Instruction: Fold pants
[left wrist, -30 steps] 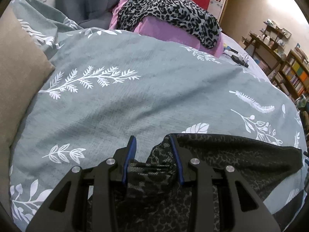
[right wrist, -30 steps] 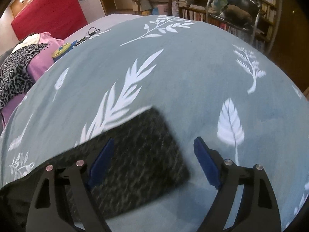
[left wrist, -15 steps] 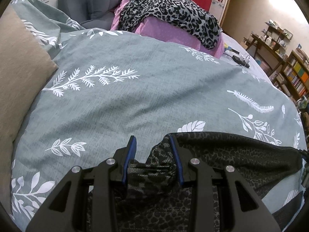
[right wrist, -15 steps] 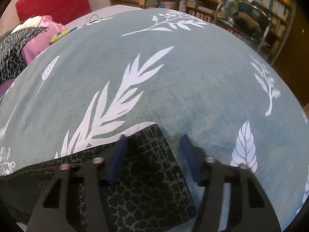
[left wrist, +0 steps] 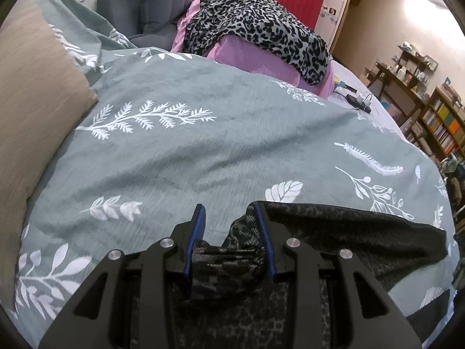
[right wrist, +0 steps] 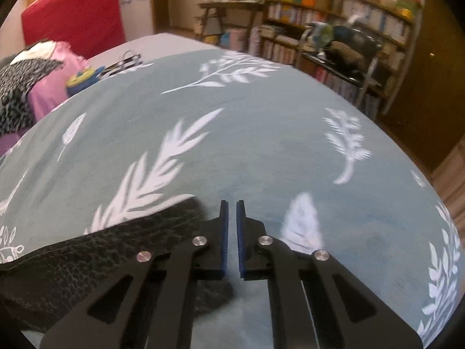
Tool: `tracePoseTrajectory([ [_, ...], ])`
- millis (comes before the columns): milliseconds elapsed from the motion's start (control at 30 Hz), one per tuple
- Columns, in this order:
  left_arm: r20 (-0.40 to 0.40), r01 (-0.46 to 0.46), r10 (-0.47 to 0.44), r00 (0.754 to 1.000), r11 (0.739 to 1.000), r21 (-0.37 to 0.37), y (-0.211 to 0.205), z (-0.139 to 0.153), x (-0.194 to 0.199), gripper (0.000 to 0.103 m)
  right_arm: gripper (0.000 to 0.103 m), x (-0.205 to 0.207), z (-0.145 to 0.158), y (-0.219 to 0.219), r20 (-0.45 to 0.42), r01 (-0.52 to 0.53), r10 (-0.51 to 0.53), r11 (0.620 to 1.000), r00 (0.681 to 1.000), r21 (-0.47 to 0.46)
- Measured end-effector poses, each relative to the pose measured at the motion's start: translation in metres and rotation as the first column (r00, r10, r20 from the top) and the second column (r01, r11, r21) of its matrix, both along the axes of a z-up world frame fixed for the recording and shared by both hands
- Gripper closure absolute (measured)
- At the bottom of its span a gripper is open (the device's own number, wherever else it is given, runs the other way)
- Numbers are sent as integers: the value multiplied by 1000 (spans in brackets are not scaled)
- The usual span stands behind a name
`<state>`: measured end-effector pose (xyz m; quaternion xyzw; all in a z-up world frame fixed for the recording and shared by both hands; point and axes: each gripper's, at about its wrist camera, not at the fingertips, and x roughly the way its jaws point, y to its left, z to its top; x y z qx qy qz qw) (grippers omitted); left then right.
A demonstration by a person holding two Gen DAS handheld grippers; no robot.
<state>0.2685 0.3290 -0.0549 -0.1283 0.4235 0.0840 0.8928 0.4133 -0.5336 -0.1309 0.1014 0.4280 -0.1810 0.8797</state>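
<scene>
The step in hand is judged to be securing both ends of the garment before a fold is carried across. The dark, leopard-patterned knit pants point(left wrist: 334, 232) lie flat along the near edge of the grey-green duvet with white leaf print point(left wrist: 189, 151), stretching from the left gripper toward the right of the scene.

Left gripper point(left wrist: 229, 226): jaws part open, with a bunched ridge of the pants fabric gathered between the blue pads. The cloth touches the right pad; a gap shows beside the left pad, so a firm clamp cannot be confirmed.

Right gripper point(right wrist: 232, 218): jaws nearly closed, with only a narrow slit between the pads. No fabric is visible in the slit. The corner of the pants point(right wrist: 101, 250) lies just left of and beneath the fingers; whether any cloth is pinched lower down cannot be told.

Next move, as judged: confirm that each gripper holds its end, then lift both ends together and carry the cloth over itself, keeping tension even so that the edges align.

Condition of the garment: thin, soft and limp, mostly smooth, and wrinkled only where the left gripper gathers it. The far edge runs fairly straight.

Also present: a tan cushion point(left wrist: 35, 110) at the far left and a leopard-print cloth over a pink pillow point(left wrist: 255, 32) at the far side.
</scene>
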Motion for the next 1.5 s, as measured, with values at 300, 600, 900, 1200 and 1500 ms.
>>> tracePoseTrajectory([
  [300, 30, 3, -2, 1000, 1000, -21, -13, 9, -40, 68, 49, -19, 4, -12, -13, 24, -21, 954, 1000, 299],
  [600, 40, -16, 19, 999, 997, -79, -2, -2, -118, 68, 47, 3, 7, 27, -18, -22, 33, 910, 999, 414],
  [900, 20, -14, 16, 1000, 991, -131, 4, -22, -163, 81, 47, 4, -7, 29, -77, 65, -32, 878, 997, 474],
  [1200, -24, -201, 200, 979, 966, -163, 53, -38, -188, 88, 47, -4, -10, 17, -51, 83, -66, 851, 996, 518],
  [1500, -17, -206, 210, 978, 934, -291, 38, -28, -204, 40, 47, 26, -19, 40, -64, 58, -29, 855, 997, 516],
])
